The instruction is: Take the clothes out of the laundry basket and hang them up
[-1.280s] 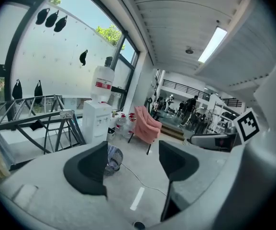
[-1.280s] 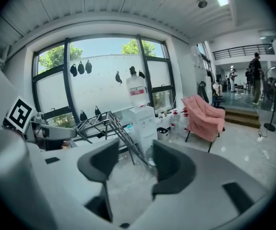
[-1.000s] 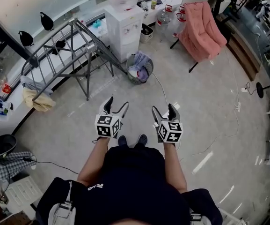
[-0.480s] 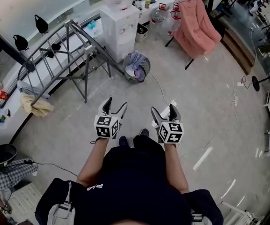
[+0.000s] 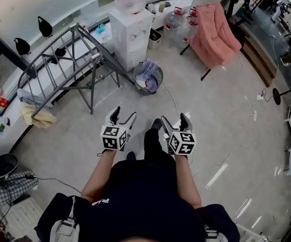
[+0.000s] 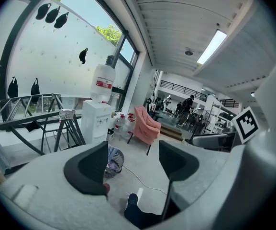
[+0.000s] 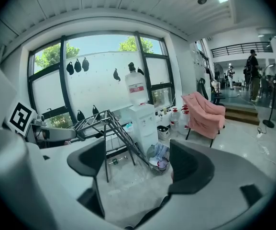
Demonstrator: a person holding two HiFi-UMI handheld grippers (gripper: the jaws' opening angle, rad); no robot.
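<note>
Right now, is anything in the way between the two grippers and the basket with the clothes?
Nothing visible blocks them. Bare floor lies between the left gripper, the right gripper and the laundry basket; only a thin white cable lies flat there. Both grippers are empty, the right's jaws just opened wider.

Pale glossy floor [image 5: 226,130], white water dispenser [image 5: 131,34], frosted windows [image 7: 104,87].

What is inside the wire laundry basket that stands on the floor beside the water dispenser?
The laundry basket holds crumpled clothes, pale blue, white and some pink, heaped about to its rim. What lies beneath the top pieces is covered by them.
</note>
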